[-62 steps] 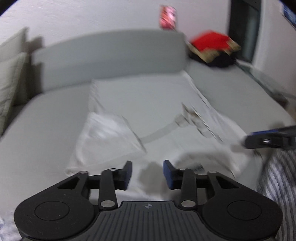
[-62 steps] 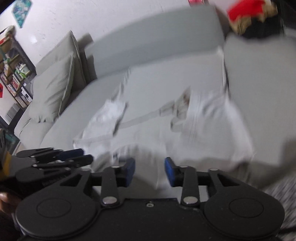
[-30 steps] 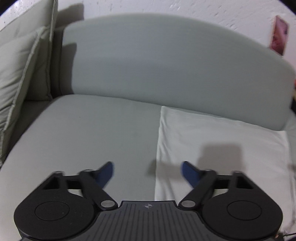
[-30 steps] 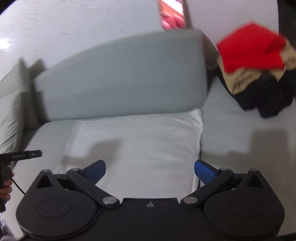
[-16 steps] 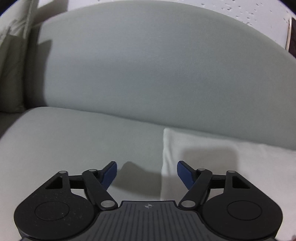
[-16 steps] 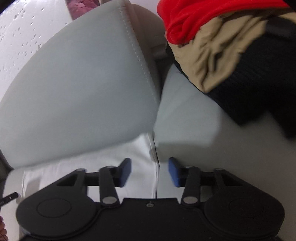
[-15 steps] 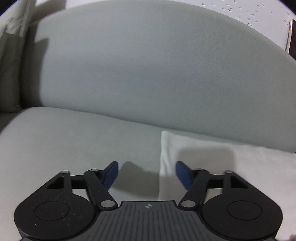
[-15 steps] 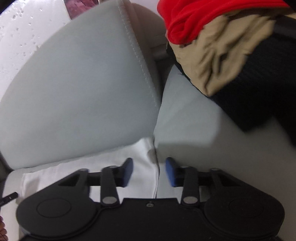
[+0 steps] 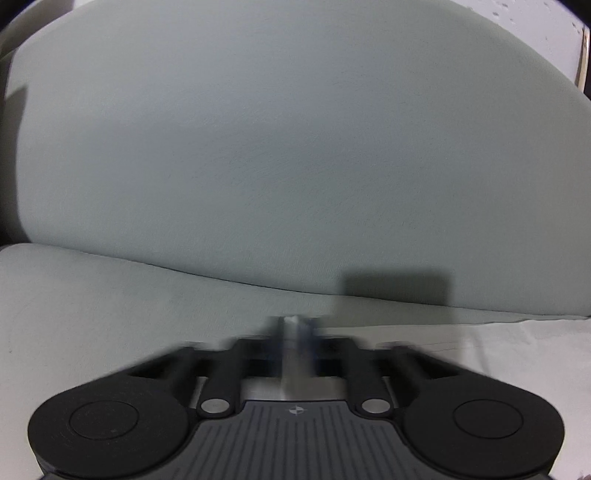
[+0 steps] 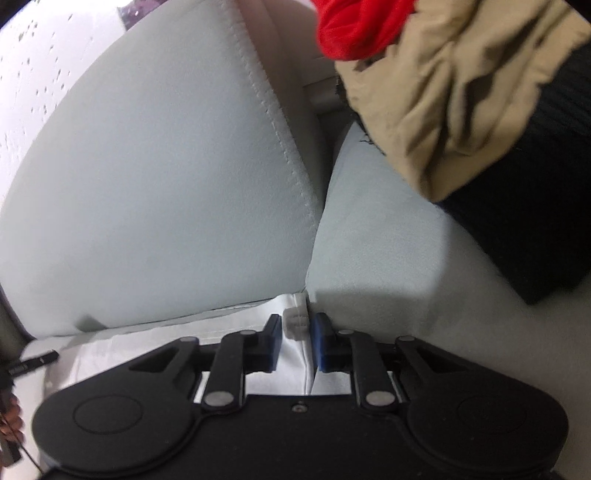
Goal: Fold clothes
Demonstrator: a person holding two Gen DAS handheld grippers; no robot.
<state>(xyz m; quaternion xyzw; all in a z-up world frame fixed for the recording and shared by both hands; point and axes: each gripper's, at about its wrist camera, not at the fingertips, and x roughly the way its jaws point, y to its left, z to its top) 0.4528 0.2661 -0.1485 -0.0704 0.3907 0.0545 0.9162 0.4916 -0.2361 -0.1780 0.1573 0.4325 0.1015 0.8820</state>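
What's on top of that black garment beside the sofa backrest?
A tan garment lies on the black garment, with a red one higher on the pile. What lies beneath is hidden.

Lighting soft, even, indoor; blocky shadow on the sofa backrest (image 9: 295, 147); left gripper (image 9: 297, 343) fingers motion-blurred; fisheye bending and dark corners both views; clothes pile (image 10: 461, 92) slightly soft.

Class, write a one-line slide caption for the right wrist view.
Right tongs closing on the white cloth's corner beside the sofa cushion.
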